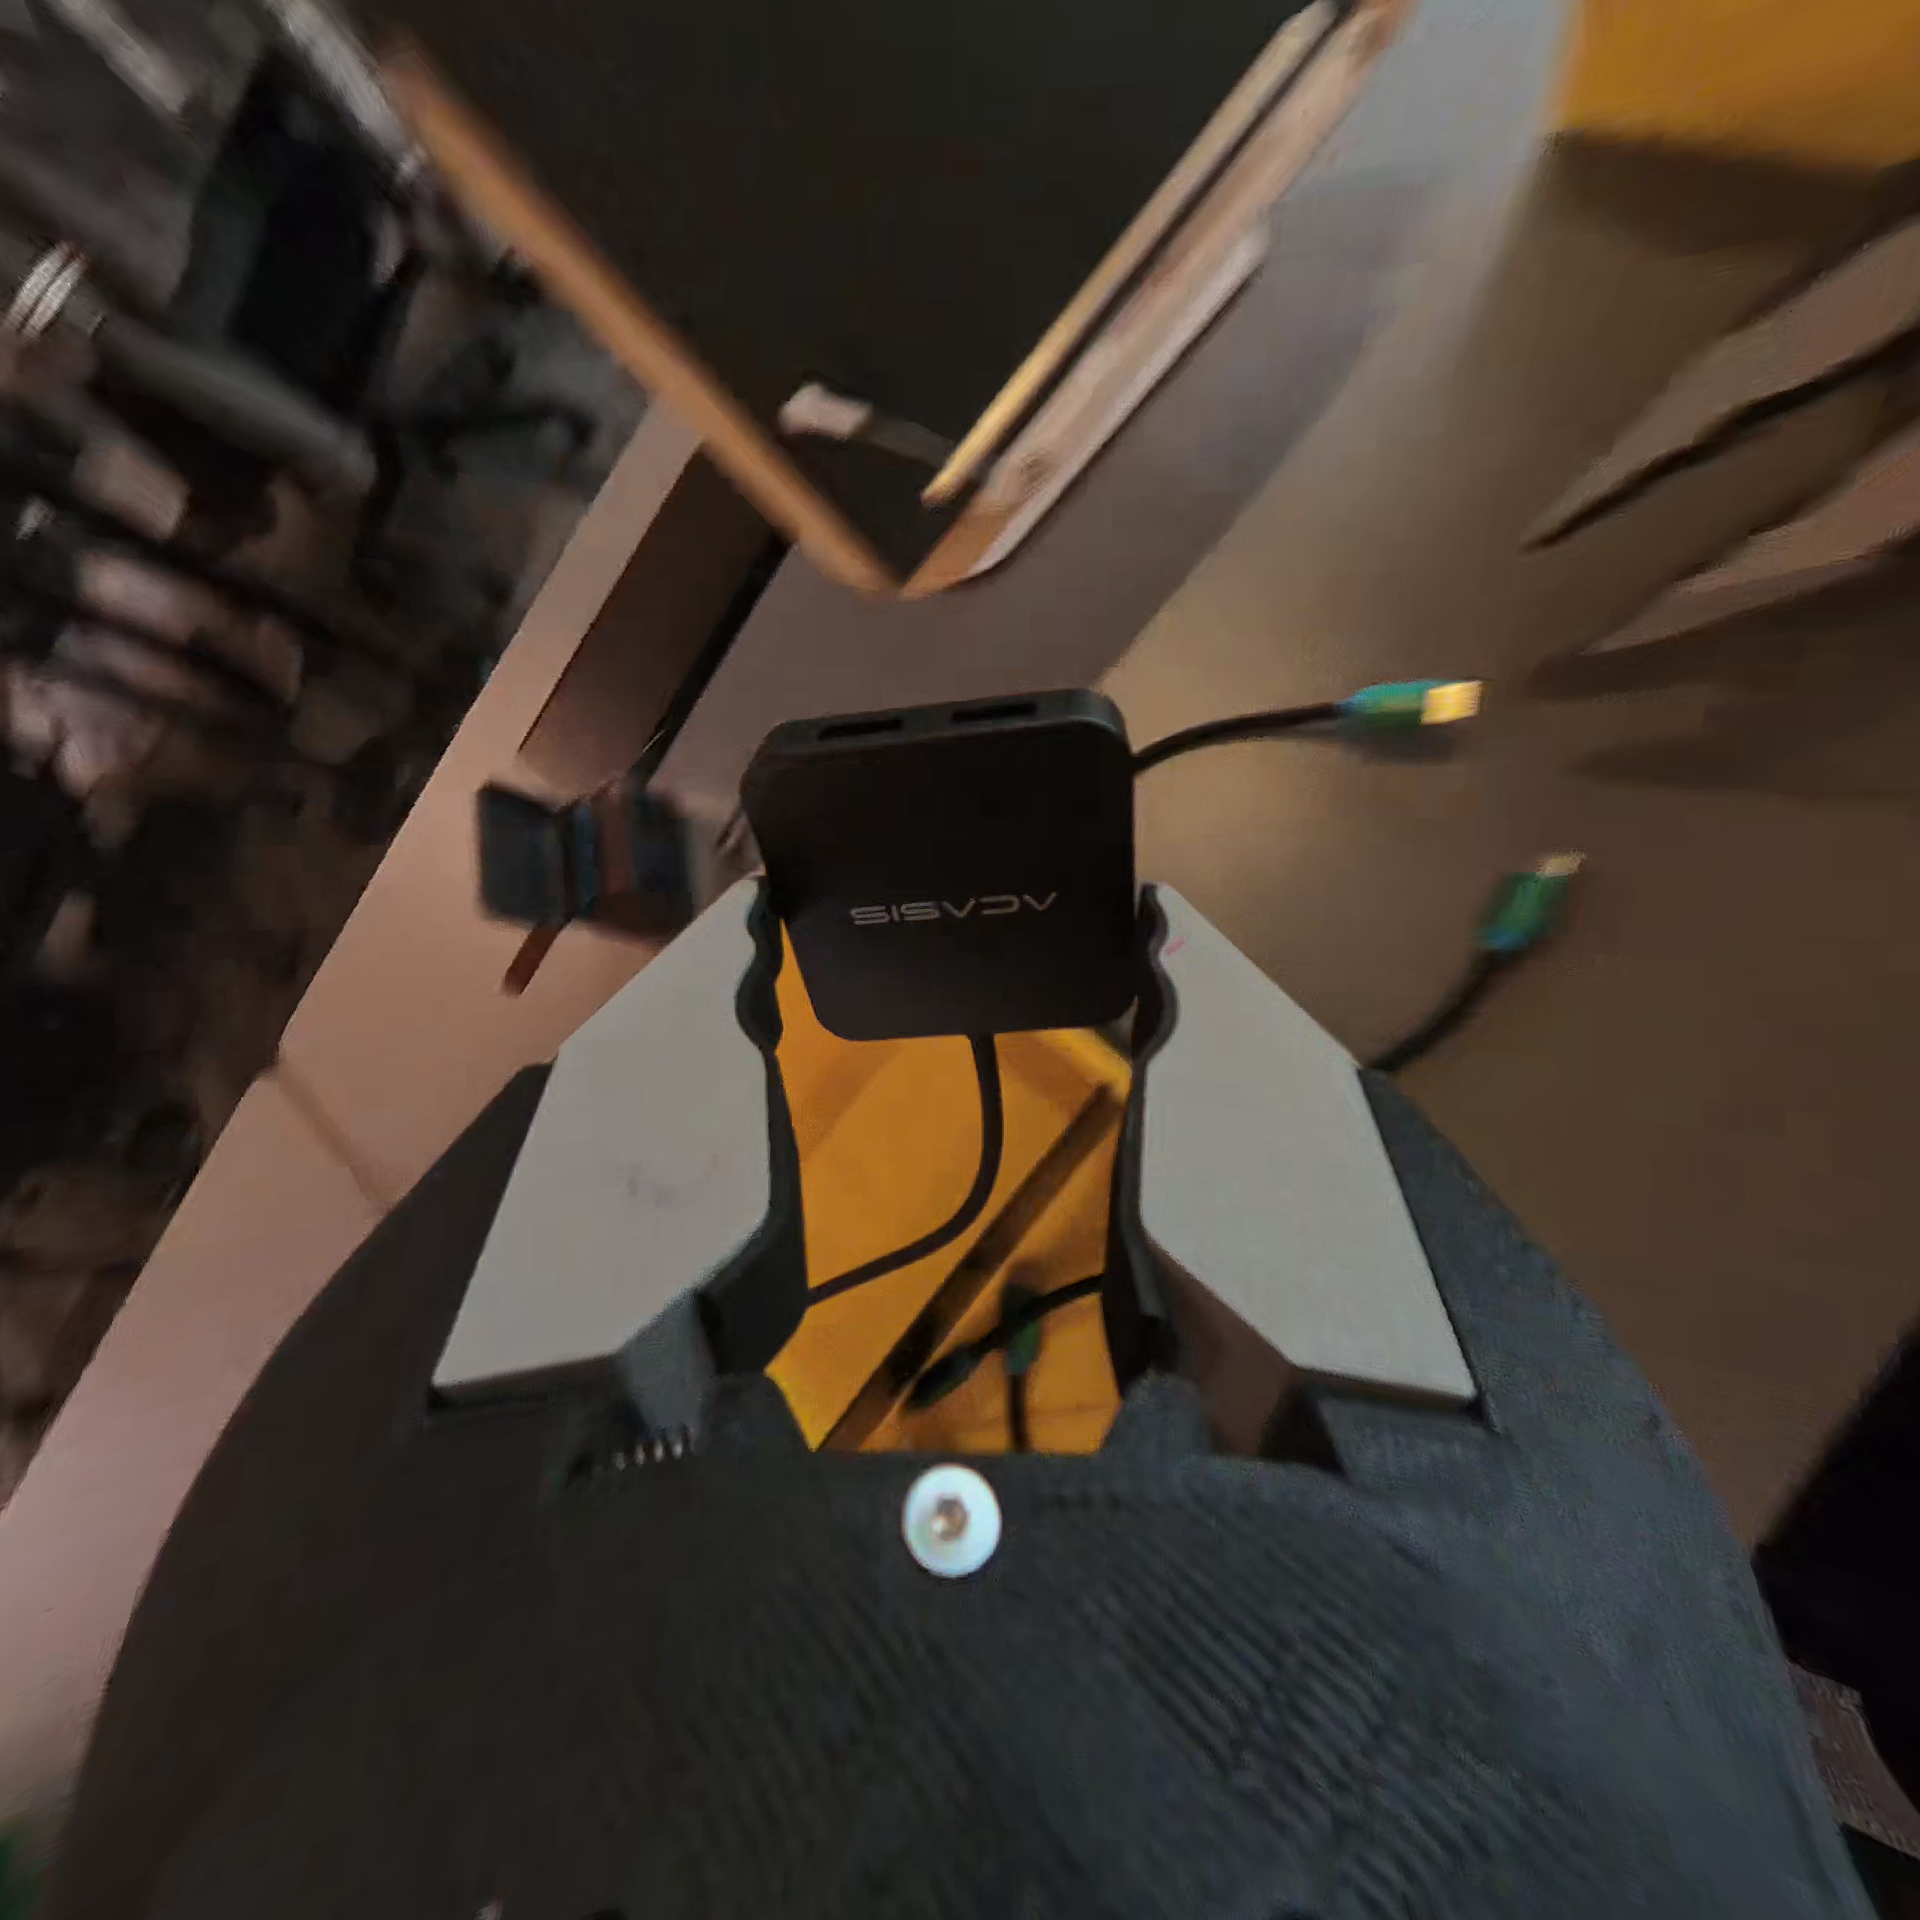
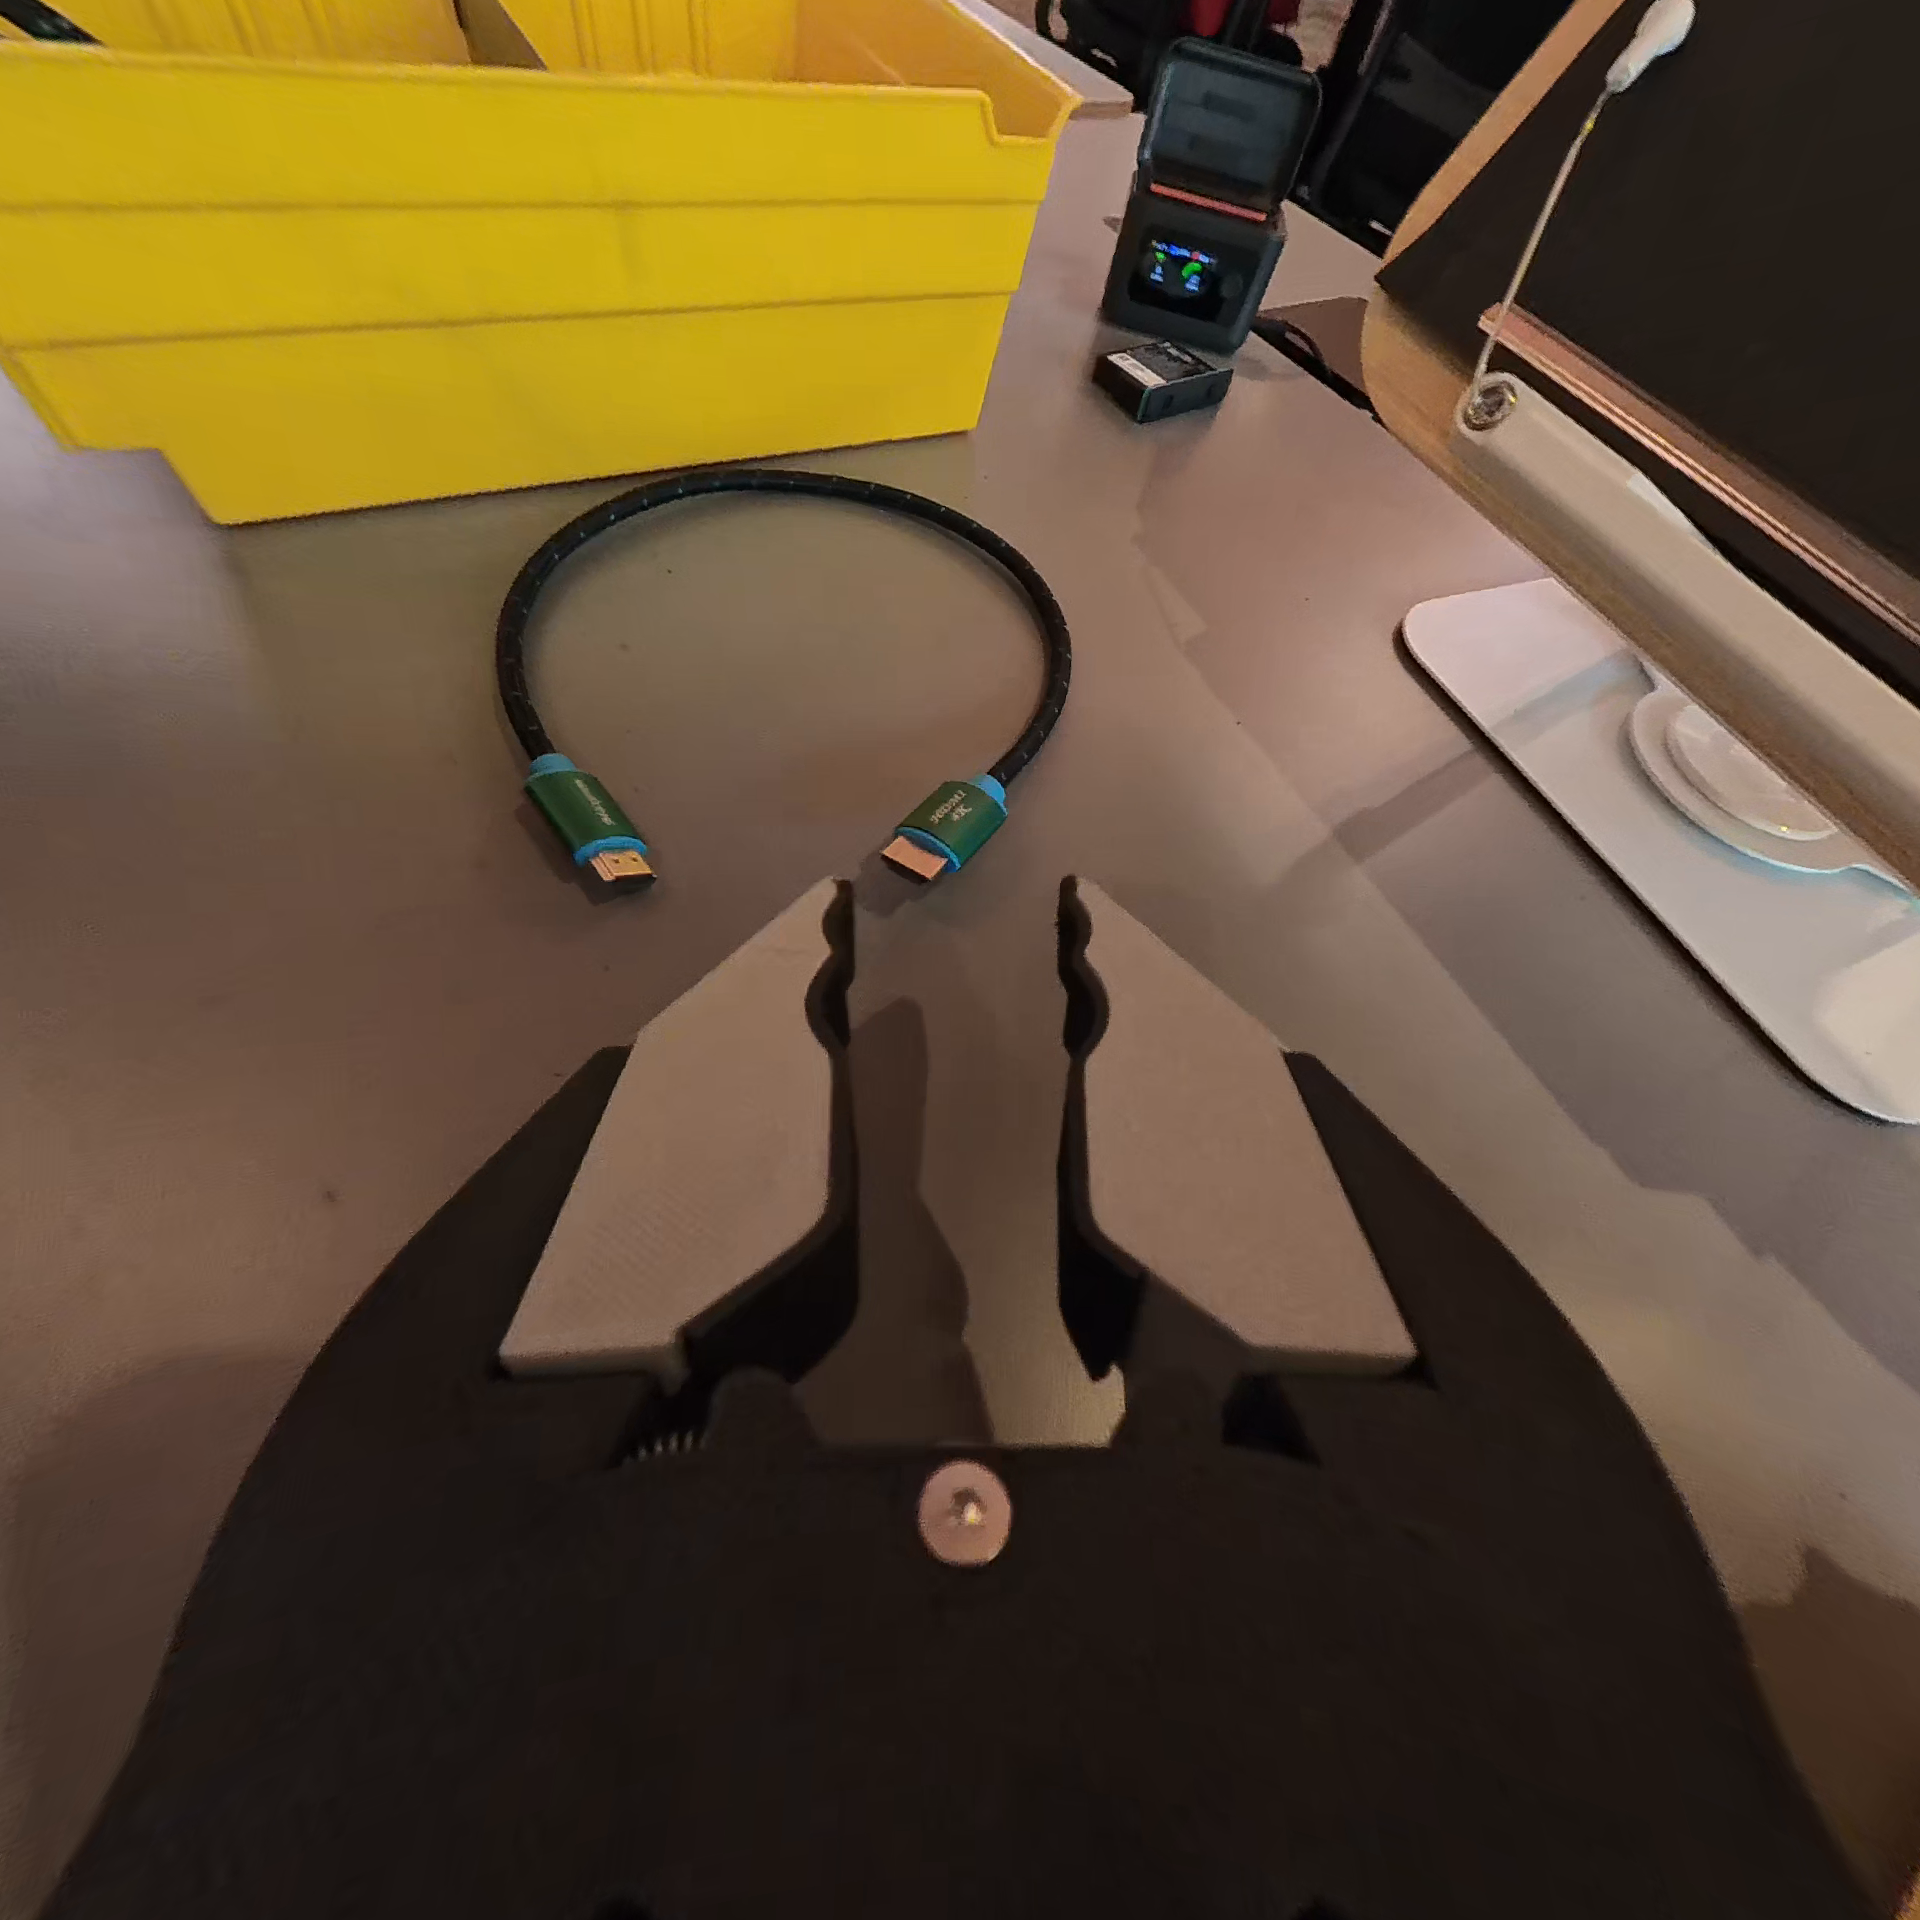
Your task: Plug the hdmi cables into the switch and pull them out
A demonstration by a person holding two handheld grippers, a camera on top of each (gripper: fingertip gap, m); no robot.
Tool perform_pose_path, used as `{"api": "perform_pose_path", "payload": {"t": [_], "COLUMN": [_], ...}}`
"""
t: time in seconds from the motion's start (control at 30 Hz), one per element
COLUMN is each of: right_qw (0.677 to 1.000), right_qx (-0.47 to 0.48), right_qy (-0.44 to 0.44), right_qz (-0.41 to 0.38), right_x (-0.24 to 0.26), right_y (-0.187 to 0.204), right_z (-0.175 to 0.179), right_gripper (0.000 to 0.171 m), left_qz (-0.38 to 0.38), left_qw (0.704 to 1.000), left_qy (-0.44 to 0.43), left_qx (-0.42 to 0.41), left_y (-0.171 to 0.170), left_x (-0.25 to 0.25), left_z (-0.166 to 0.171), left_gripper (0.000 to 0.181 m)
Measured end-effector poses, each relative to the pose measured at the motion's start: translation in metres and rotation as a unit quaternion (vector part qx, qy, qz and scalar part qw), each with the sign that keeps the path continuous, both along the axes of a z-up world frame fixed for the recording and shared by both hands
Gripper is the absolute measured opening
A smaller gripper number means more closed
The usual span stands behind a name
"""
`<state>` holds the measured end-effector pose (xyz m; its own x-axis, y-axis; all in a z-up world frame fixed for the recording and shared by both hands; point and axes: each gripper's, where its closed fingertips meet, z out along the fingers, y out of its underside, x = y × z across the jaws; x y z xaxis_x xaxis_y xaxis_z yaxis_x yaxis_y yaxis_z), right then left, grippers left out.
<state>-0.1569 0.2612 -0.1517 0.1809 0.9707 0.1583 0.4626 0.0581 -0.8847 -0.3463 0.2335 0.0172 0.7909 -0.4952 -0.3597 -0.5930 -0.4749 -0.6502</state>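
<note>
In the left wrist view my left gripper is shut on the black square HDMI switch and holds it above the table, its two empty ports facing away. The switch's own thin cable hangs down between the fingers. Two green HDMI plugs lie on the table beyond. In the right wrist view my right gripper is open and empty, low over the table. Just beyond it lies a short braided HDMI cable in a loop, with one green plug near the fingertips and the other to the left.
A yellow plastic bin stands at the back left. A small black device with a lit screen and a black battery sit at the back. A monitor with a white stand base is on the right. My right fingertips sit around 25 centimeters from my left ones. The green plug lies some 5 centimeters from my right tips, 25 centimeters from my left tips. Look for it in the left wrist view too.
</note>
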Motion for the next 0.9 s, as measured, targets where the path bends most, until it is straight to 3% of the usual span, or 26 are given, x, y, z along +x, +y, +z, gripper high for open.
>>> {"api": "perform_pose_path", "payload": {"t": [0.13, 0.23, 0.37, 0.47, 0.57, 0.63, 0.77, 0.9], "right_qw": [0.997, 0.993, 0.986, 0.982, 0.986, 0.984, 0.982, 0.979], "right_qx": [-0.016, -0.025, 0.011, 0.025, 0.035, 0.000, -0.016, -0.027], "right_qy": [0.067, 0.116, 0.168, 0.185, 0.160, 0.177, 0.179, 0.186], "right_qz": [0.038, 0.024, -0.016, -0.013, -0.037, -0.025, -0.060, -0.083], "right_x": [-0.001, 0.010, 0.031, 0.043, 0.048, 0.047, 0.053, 0.058], "right_y": [-0.013, -0.008, 0.000, -0.008, -0.001, -0.003, 0.011, 0.020], "right_z": [0.021, 0.038, 0.060, 0.065, 0.056, 0.058, 0.059, 0.058], "right_gripper": [0.046, 0.052, 0.060, 0.063, 0.070, 0.061, 0.068, 0.068], "left_qz": [-0.065, -0.111, -0.122, -0.122, -0.107, -0.111, -0.096, -0.102], "left_qw": [0.996, 0.991, 0.987, 0.974, 0.969, 0.968, 0.978, 0.979], "left_qy": [0.060, 0.072, 0.044, 0.079, 0.032, -0.017, -0.056, -0.149], "left_qx": [0.003, -0.011, -0.097, -0.174, -0.219, -0.224, -0.176, -0.099], "left_y": [-0.007, -0.004, 0.011, 0.019, 0.030, 0.036, 0.040, 0.012], "left_x": [0.086, 0.150, 0.206, 0.218, 0.220, 0.218, 0.192, 0.183], "left_z": [0.005, -0.007, -0.052, -0.104, -0.128, -0.130, -0.121, -0.100], "left_gripper": [0.067, 0.067, 0.067, 0.066, 0.065, 0.060, 0.065, 0.065]}}
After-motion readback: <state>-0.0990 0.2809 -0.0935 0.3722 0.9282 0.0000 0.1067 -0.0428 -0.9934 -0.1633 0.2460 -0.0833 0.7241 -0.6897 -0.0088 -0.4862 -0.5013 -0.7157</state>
